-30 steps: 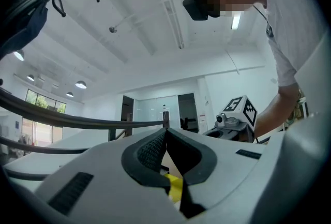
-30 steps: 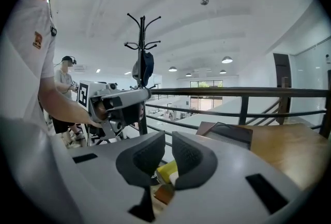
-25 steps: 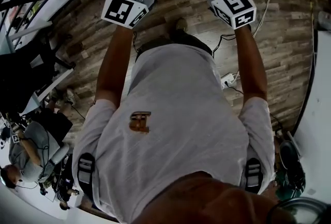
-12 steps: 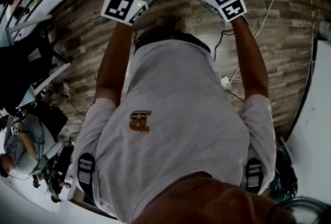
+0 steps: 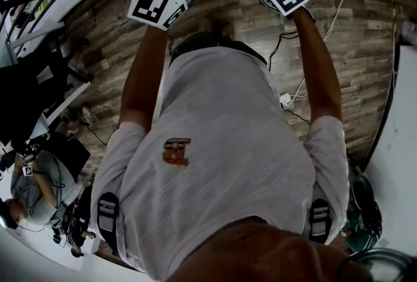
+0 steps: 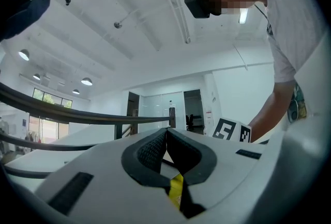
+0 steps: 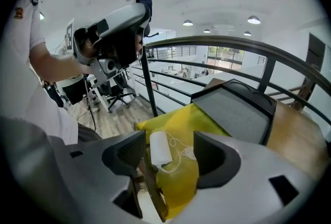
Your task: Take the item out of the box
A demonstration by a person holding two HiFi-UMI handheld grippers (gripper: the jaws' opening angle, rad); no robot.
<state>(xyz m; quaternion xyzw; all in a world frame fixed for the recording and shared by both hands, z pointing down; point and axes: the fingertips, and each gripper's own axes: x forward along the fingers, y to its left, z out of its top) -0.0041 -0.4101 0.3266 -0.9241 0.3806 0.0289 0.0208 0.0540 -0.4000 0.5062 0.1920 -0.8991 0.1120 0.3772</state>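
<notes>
The wooden tabletop (image 7: 295, 135) carries a dark box (image 7: 235, 112) with a grey inner face, lying open. A yellow sheet (image 7: 178, 124) is spread just beside the box, on its near side. The left claw (image 6: 166, 132) is closed, tips together. A yellow strip shows in the slot behind the tips, but whether it is gripped cannot be determined. The right claw (image 7: 169, 141) angles downward; its jaws have just been opening and stand wide, touching nothing. The white roll (image 7: 159, 148) lies flat on the sheet, outside the box, between those jaws. Its long axis runs along the claw's pointing direction. A thin cord (image 7: 187, 152) loops beside it.
</notes>
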